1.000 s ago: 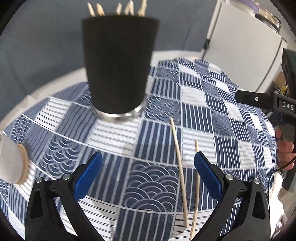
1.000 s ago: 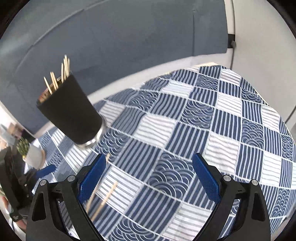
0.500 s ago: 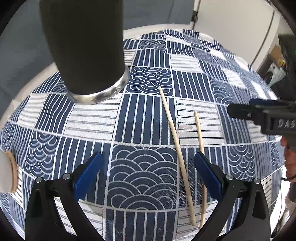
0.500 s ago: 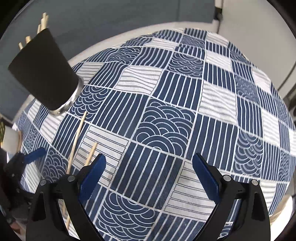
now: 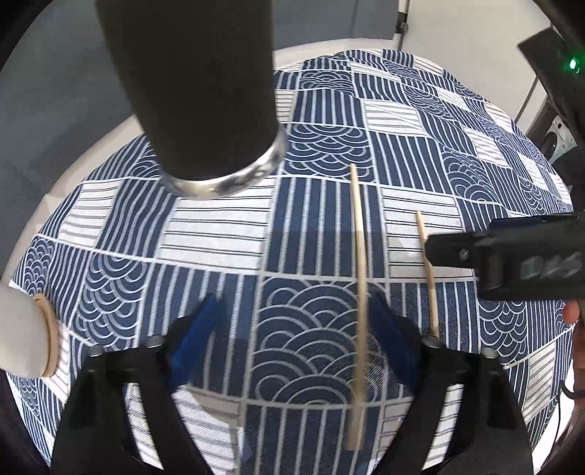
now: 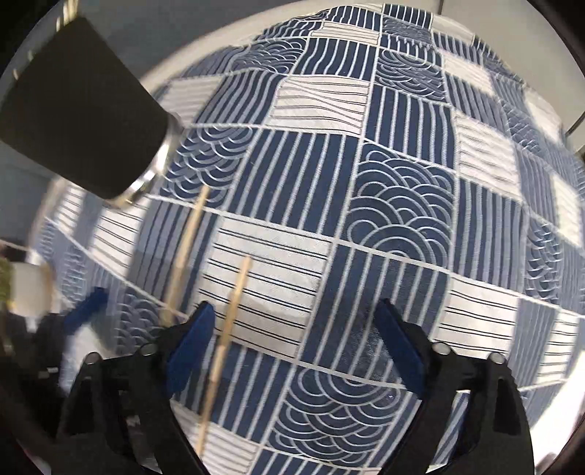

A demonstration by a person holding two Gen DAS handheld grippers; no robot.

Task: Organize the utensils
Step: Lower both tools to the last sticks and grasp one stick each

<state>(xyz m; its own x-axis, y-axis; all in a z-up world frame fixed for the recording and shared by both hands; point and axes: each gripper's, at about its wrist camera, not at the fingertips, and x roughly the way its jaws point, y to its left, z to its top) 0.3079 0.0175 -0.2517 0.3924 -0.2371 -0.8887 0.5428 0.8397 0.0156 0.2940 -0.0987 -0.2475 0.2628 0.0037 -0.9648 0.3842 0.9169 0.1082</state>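
Observation:
Two wooden chopsticks lie on the blue-and-white patterned tablecloth (image 5: 314, 234). The longer chopstick (image 5: 360, 292) runs between my left gripper's (image 5: 303, 336) open blue fingers, close to the right one. The shorter chopstick (image 5: 427, 270) lies to its right, partly under the right gripper's black finger. In the right wrist view the shorter chopstick (image 6: 228, 329) lies just inside my open right gripper's (image 6: 296, 343) left finger, and the longer chopstick (image 6: 184, 266) lies further left. A black holder (image 5: 197, 87) with a metal base stands at the back left; it also shows in the right wrist view (image 6: 80, 120).
A white cup with a wooden base (image 5: 25, 332) lies at the table's left edge. A dark grey sofa (image 5: 55, 91) stands behind the table. A white cabinet (image 5: 471, 33) is at the back right. The table edge runs close behind the holder.
Both grippers have moved down and forward toward the chopsticks. The longer chopstick now lies between the left fingers, and the shorter one is now inside the right gripper's left finger.

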